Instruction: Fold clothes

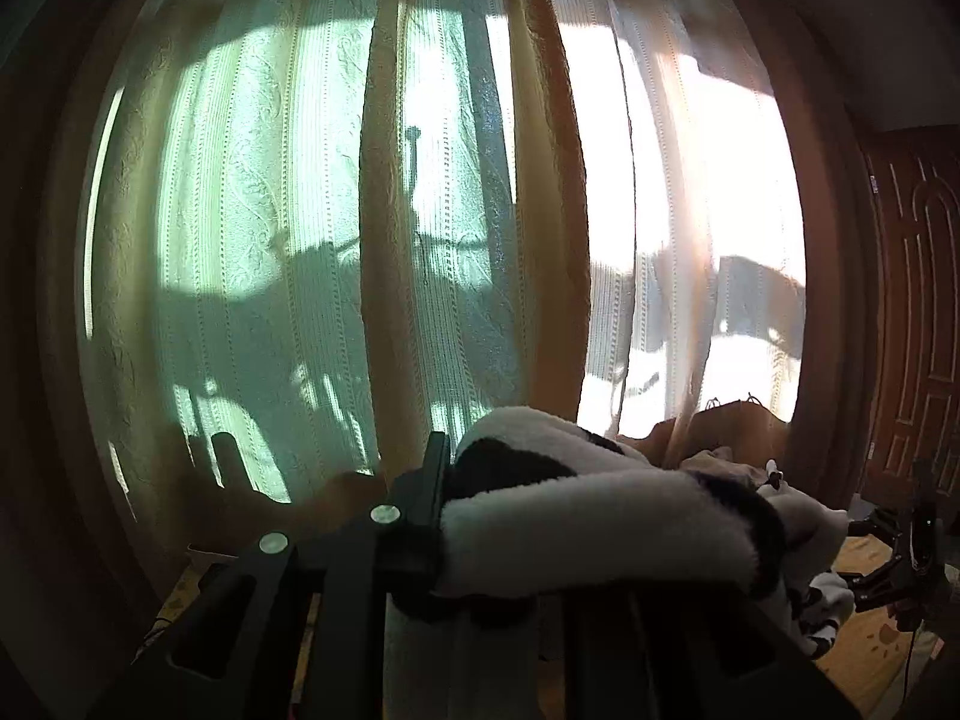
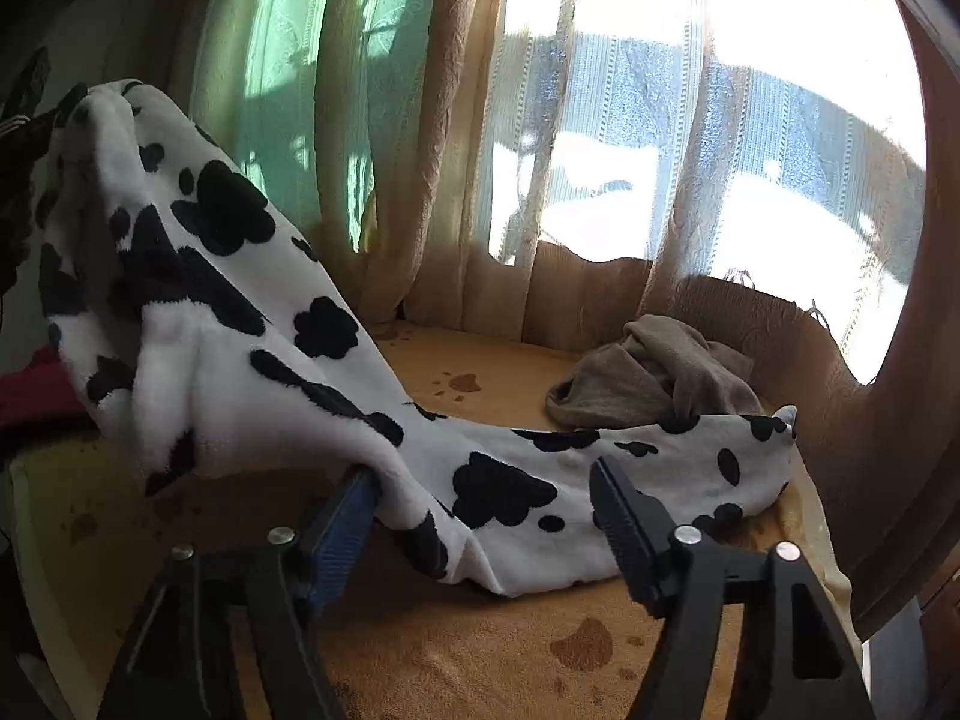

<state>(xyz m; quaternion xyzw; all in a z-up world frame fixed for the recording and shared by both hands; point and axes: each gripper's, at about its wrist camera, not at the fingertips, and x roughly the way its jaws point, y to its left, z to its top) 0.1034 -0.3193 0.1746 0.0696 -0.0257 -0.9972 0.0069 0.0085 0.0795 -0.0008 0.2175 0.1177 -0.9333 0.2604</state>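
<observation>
On the orange paw-print bed cover (image 2: 420, 654) we see the cow-print fleece garment (image 2: 240, 324), white w/ black blotches. One end is lifted high at upper left; the rest slopes down and trails flat across the cover toward the right.

L gripper (image 1: 480, 516): fleece bunched over its fingers, looks pinched on the cloth, held up in front of the sheer curtains (image 1: 288, 210).

R gripper (image 2: 486, 510): jaws spread wide, blue-padded finger (image 2: 339, 534) touching the garment's lower edge, other finger over the fabric, not clamping.

Beige garment (image 2: 654, 384) lies crumpled behind the fleece, near the brown curtain hem. Sunlit window behind the curtains. Wooden door (image 1: 918, 312) at far right in the L view.
</observation>
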